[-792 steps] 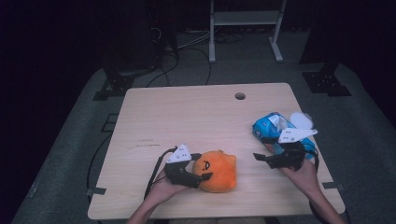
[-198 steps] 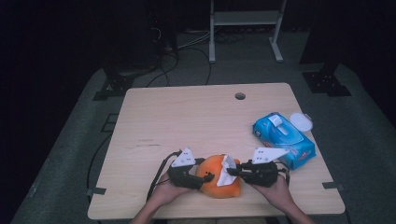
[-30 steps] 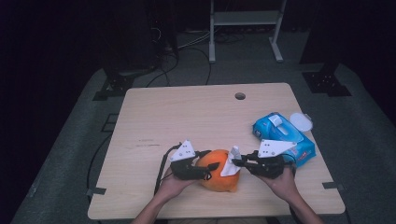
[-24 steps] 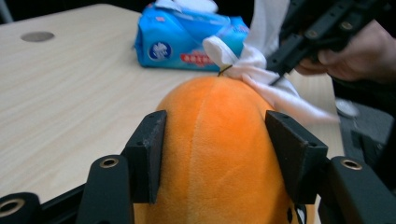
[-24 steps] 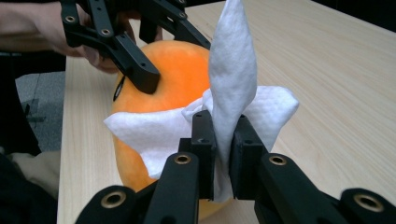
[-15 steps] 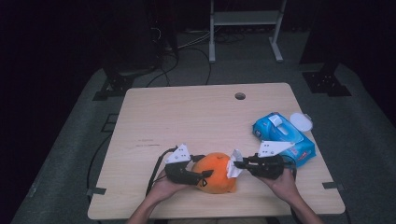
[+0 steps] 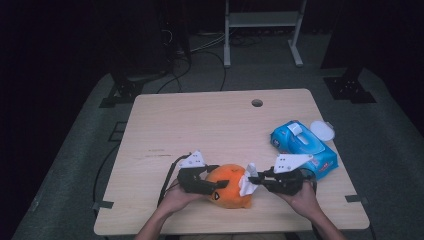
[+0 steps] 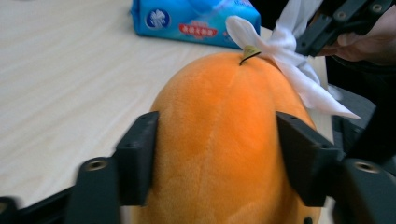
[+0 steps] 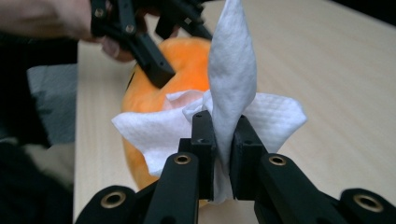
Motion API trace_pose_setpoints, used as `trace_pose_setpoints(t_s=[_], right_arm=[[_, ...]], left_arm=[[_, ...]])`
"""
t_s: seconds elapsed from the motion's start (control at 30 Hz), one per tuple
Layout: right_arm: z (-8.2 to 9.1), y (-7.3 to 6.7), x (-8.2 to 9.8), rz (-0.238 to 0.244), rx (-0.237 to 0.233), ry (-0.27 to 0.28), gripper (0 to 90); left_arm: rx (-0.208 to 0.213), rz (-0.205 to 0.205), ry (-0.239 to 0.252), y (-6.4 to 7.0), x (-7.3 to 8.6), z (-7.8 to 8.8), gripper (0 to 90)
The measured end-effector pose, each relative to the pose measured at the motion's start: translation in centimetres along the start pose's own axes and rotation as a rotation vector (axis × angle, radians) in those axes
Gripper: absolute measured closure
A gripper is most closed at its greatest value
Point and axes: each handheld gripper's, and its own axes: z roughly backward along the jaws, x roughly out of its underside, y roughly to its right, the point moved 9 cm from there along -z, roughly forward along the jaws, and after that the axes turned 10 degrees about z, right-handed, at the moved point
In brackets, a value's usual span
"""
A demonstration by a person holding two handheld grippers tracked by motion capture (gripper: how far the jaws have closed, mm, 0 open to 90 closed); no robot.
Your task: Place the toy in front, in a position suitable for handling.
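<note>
Here, one orange plush toy (image 7: 227,186) sits near the front edge of the light wooden table (image 7: 210,125), between two grippers. The left gripper (image 8: 215,154) has been closing, and its jaws squeeze the toy's sides. The right gripper (image 9: 223,140) pinches one white wipe (image 9: 233,84) tight against the toy. One blue wipes pack (image 7: 302,147) lies to the right. The room around is dark.

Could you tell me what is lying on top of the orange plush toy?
A white wipe lies against the top of the orange plush toy, pinched in the right tool. The plush surface beneath the wipe is covered, so its condition cannot be seen.
</note>
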Motion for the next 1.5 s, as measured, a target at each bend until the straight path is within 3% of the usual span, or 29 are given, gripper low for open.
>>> trace_pose_setpoints(t_s=[0.07, 0.2, 0.27, 0.37, 0.43, 0.53, 0.6, 0.7, 0.77, 0.9, 0.97, 1.03, 1.13, 1.2, 1.3, 1.37, 1.5], right_arm=[[0.4, 0.5, -0.6, -0.002, 0.034, 0.016, 81.3], [1.0, 1.2, -1.5, -0.002, 0.086, 0.046, 81.4], [1.1, 1.5, -1.5, -0.006, 0.099, 0.047, 81.4], [0.9, 1.9, -0.8, -0.042, 0.104, 0.026, 81.4], [0.5, 1.9, -0.1, -0.057, 0.095, 0.003, 81.4], [0.1, 1.7, 0.2, -0.073, 0.066, 0.004, 81.3], [-0.2, 1.2, 0.1, -0.064, 0.047, 0.007, 81.3], [-0.6, 0.2, -0.1, -0.037, 0.023, 0.001, 81.4], [-0.7, -0.2, -0.2, -0.016, 0.013, -0.003, 81.4], [-0.9, -1.0, -0.5, 0.0, -0.015, -0.002, 81.4], [-1.0, -1.2, -0.6, 0.008, -0.02, -0.003, 81.4], [-1.0, -1.2, -0.6, 0.014, -0.016, -0.008, 81.4], [-0.5, -0.5, -0.8, -0.001, 0.011, -0.004, 81.6], [-0.1, -0.1, -1.2, -0.012, 0.027, 0.012, 81.7], [0.4, 0.0, -2.1, -0.002, 0.061, 0.05, 81.8], [0.4, -0.3, -3.0, 0.004, 0.054, 0.081, 81.8], [0.0, -0.5, -2.7, 0.039, 0.069, 0.046, 81.8]], left_arm=[[-0.003, -0.007, 0.042, 0.1, -0.5, -0.1, 40.5], [-0.054, -0.088, 0.111, 0.8, -1.4, -0.5, 43.6], [-0.066, -0.091, 0.135, 0.9, -1.4, -0.9, 43.6], [-0.068, -0.086, 0.128, 0.9, -0.9, -1.3, 42.0], [-0.061, -0.088, 0.107, 1.0, -0.8, -1.3, 39.2], [-0.041, -0.088, 0.036, 1.3, -0.3, -0.9, 30.4], [-0.02, -0.094, -0.005, 1.5, 0.0, -0.2, 25.7], [-0.039, -0.099, -0.059, 1.3, 0.2, 0.5, 17.6], [-0.066, -0.103, -0.083, 1.0, 0.4, 0.5, 11.3], [-0.045, -0.095, -0.136, 1.0, 0.9, -0.1, 6.0], [-0.028, -0.096, -0.15, 1.1, 1.2, -0.4, 7.3], [-0.027, -0.104, -0.146, 1.1, 1.2, -0.4, 14.8], [-0.028, -0.114, -0.109, 1.0, 0.7, -0.3, 35.3], [-0.025, -0.115, -0.061, 1.2, 0.2, -0.5, 41.5], [-0.051, -0.142, -0.001, 1.5, -0.4, -1.2, 44.4], [-0.058, -0.155, 0.019, 1.8, -0.6, -2.0, 44.2], [-0.05, -0.147, 0.021, 1.7, -0.1, -2.5, 42.2]])
